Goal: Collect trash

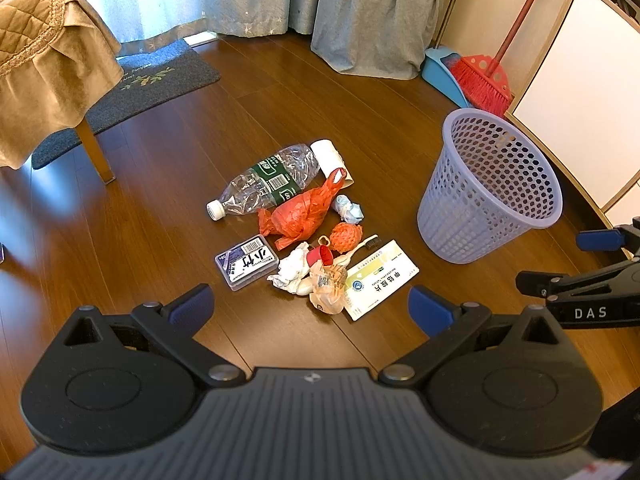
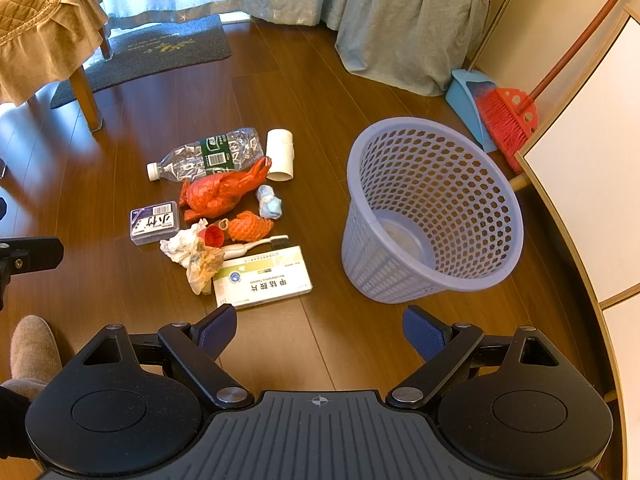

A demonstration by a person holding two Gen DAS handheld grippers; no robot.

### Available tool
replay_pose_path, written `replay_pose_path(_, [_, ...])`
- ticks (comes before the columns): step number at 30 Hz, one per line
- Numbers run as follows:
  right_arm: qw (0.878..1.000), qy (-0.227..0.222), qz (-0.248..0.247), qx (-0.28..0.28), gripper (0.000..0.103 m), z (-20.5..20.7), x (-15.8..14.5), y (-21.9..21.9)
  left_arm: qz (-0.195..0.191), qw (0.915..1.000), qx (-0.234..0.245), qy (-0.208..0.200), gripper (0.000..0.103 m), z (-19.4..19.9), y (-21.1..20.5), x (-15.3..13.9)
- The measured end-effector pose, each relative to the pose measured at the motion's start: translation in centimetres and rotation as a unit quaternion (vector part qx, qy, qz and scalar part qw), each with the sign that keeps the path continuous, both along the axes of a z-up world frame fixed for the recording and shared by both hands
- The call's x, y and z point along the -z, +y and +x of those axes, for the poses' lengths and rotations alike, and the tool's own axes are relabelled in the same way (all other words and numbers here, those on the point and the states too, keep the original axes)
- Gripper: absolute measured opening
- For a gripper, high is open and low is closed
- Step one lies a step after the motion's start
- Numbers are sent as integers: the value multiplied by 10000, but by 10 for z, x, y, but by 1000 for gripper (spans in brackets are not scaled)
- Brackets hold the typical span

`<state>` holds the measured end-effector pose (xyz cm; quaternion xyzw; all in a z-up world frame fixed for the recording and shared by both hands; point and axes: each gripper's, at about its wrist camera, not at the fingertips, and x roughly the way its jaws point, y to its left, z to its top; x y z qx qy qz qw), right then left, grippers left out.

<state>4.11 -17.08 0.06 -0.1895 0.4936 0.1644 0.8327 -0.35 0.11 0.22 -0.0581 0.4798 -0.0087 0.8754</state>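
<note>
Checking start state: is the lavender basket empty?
Empty: the right wrist view shows the lavender basket's bare bottom; the trash pile lies on the floor.

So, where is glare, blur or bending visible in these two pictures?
Left wrist view: window light glares on the brown wooden floor, and the left edge there is smeared; the white cabinet panel bows. Right wrist view: glare near the wooden table leg; the lilac perforated plastic basket looks stretched.

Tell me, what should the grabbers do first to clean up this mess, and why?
Probably lower the right gripper onto the flat white box. Both grippers are open and hold nothing, the basket has no trash in it, and every piece lies on the floor. That box is the piece nearest the right gripper, at the pile's near edge, with the basket just beside it.
</note>
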Motion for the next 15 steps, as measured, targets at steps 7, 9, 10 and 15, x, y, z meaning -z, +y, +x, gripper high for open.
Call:
replay_pose_path(7, [10000, 3, 29, -13, 88, 0, 0, 0, 11, 10000, -19, -16, 101, 0, 0, -1])
replay_pose_path(9, [10000, 3, 43, -5, 88, 1, -1, -1, 17, 10000, -31, -33, 101, -1, 1, -2])
replay_pose_path(10, [10000, -4, 43, -8, 88, 0, -1, -1, 21, 10000, -32, -35, 101, -1, 1, -2])
replay_pose_path(15, [10000, -5, 54, 3, 88, 0, -1, -1, 27, 10000, -55, -8, 101, 0, 2, -2])
